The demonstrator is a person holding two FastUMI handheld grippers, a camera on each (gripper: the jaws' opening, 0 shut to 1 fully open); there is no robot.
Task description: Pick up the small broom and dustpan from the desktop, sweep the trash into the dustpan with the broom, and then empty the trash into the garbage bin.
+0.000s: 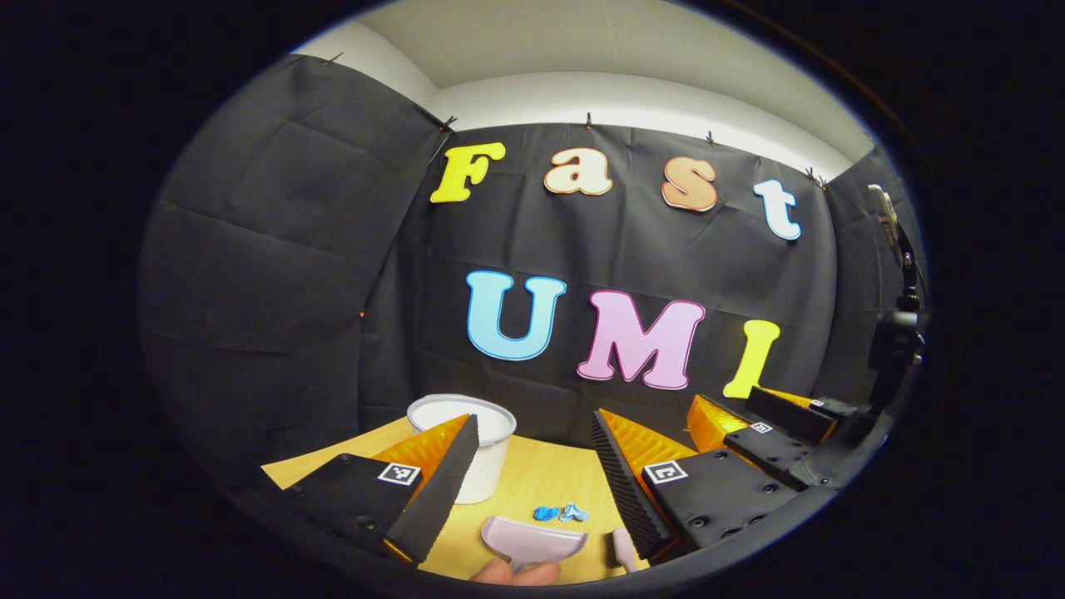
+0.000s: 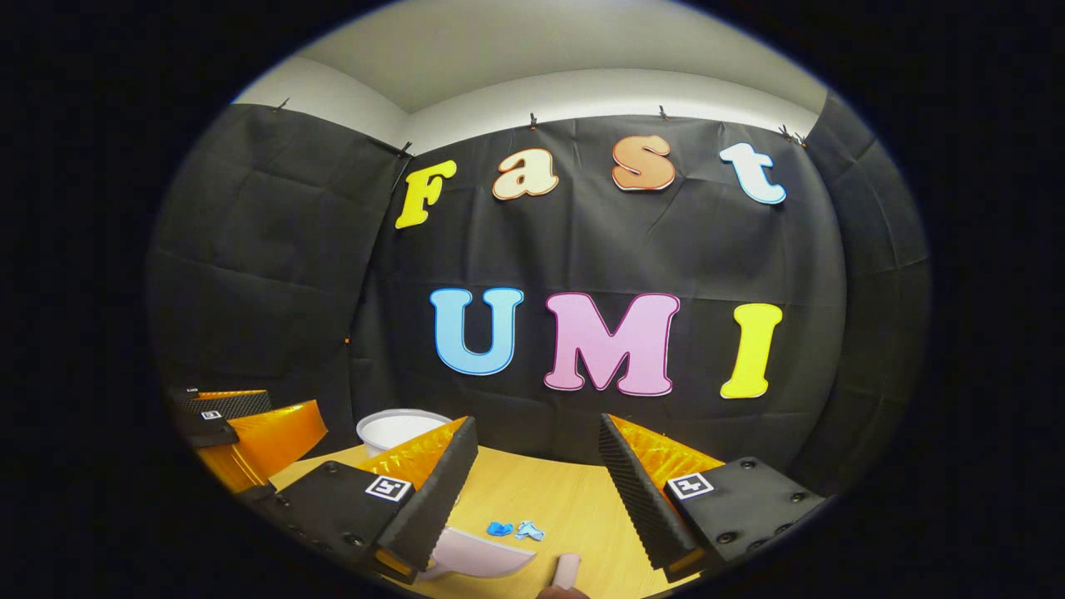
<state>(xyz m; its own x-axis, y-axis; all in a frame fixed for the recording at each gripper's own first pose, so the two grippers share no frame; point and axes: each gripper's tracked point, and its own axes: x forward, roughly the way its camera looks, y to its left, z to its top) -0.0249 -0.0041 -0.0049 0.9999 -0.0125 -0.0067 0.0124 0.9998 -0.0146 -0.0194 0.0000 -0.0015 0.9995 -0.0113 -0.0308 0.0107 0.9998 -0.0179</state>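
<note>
Both grippers hang above the wooden desktop (image 1: 532, 482) with their jaws spread wide and nothing between them. Seen in the left gripper view, the left gripper (image 1: 532, 491) frames the pale dustpan (image 1: 532, 541), which lies flat on the wood at the near edge between its two fingers; a fingertip (image 1: 516, 572) of a person shows just below the pan, at the very bottom. Just right of the dustpan, close to the left gripper's right-hand finger, a short pale handle end pokes up — the small broom (image 1: 624, 547), most of it cut off. Beyond the pan lie crumpled blue and light-blue scraps, the trash (image 1: 559, 512), apart from it. Behind the left-hand finger stands the white garbage bin (image 1: 482, 449), upright and partly hidden by that finger. Farther right in this view sits the right gripper (image 1: 774, 433). In the right gripper view, the right gripper (image 2: 532, 491) likewise stands wide; the dustpan (image 2: 482, 553) lies partly under its left-hand finger, the trash (image 2: 514, 529) just beyond, the broom (image 2: 567, 570) handle near the bottom edge, the bin (image 2: 395, 428) at the back left, and the left gripper (image 2: 241, 420) off to the left.
</note>
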